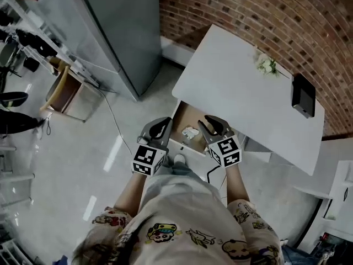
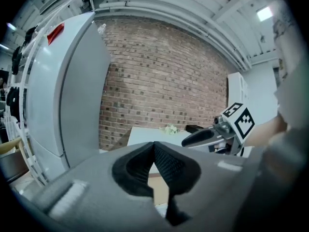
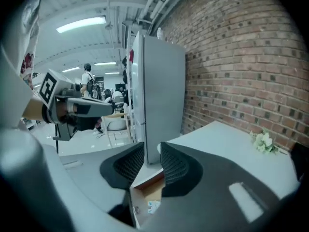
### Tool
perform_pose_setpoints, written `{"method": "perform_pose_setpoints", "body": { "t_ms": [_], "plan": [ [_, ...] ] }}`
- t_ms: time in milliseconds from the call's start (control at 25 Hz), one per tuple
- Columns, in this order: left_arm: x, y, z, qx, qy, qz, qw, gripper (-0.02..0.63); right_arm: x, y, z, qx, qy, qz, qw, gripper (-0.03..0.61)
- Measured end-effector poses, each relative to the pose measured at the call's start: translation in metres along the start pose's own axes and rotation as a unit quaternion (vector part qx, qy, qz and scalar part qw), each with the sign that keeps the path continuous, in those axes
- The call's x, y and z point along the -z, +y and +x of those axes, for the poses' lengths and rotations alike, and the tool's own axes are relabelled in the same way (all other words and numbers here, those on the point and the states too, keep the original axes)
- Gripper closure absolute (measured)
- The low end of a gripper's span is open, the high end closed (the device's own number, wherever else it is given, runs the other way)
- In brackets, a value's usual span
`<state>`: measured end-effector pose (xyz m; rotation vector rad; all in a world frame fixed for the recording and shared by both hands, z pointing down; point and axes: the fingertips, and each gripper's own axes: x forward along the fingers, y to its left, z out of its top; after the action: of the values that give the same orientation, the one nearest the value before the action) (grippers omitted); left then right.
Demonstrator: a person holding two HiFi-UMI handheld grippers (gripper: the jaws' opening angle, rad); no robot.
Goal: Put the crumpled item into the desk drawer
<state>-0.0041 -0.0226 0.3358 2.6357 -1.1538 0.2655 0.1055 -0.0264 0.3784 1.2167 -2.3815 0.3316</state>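
The crumpled item (image 1: 191, 132), a whitish wad with pale blue marks, lies inside the open desk drawer (image 1: 185, 146), on its brown floor. In the right gripper view the crumpled item (image 3: 153, 207) shows low between the jaws, in the drawer (image 3: 149, 187). My right gripper (image 1: 212, 125) hovers over the drawer's right side. Its jaws (image 3: 152, 158) stand apart with nothing between them. My left gripper (image 1: 160, 126) hangs at the drawer's left edge. Its pads (image 2: 153, 146) meet at the tips with nothing held.
The white desk (image 1: 237, 87) carries a small bunch of white flowers (image 1: 267, 65) and a black box (image 1: 303, 95) near the brick wall. A tall grey cabinet (image 1: 121, 32) stands to the left. A wooden cart (image 1: 63, 90) and a floor cable (image 1: 118, 128) lie further left.
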Motion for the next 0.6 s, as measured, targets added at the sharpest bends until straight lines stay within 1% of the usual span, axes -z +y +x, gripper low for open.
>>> {"method": "perform_pose_setpoints", "body": {
  "t_ms": [160, 280, 400, 520, 600],
  "plan": [
    [-0.030, -0.010, -0.015, 0.008, -0.029, -0.009, 0.9995, 0.615, -0.040, -0.006, -0.041, 0.029, -0.069, 0.017, 0.997, 0.487],
    [-0.049, -0.015, -0.024, 0.007, -0.048, -0.007, 0.9988, 0.615, -0.060, -0.007, -0.071, 0.042, -0.111, 0.026, 0.993, 0.507],
    [-0.059, -0.021, -0.033, 0.003, -0.059, 0.006, 0.9982, 0.614, -0.068, -0.005, -0.097, 0.054, -0.143, 0.034, 0.988, 0.535],
    [-0.066, -0.027, -0.039, 0.003, -0.069, 0.009, 0.9976, 0.615, -0.071, -0.005, -0.118, 0.071, -0.161, 0.038, 0.984, 0.563],
    [-0.069, -0.031, -0.040, 0.007, -0.070, 0.011, 0.9975, 0.615, -0.072, -0.008, -0.126, 0.079, -0.170, 0.046, 0.981, 0.568]
  ]
}}
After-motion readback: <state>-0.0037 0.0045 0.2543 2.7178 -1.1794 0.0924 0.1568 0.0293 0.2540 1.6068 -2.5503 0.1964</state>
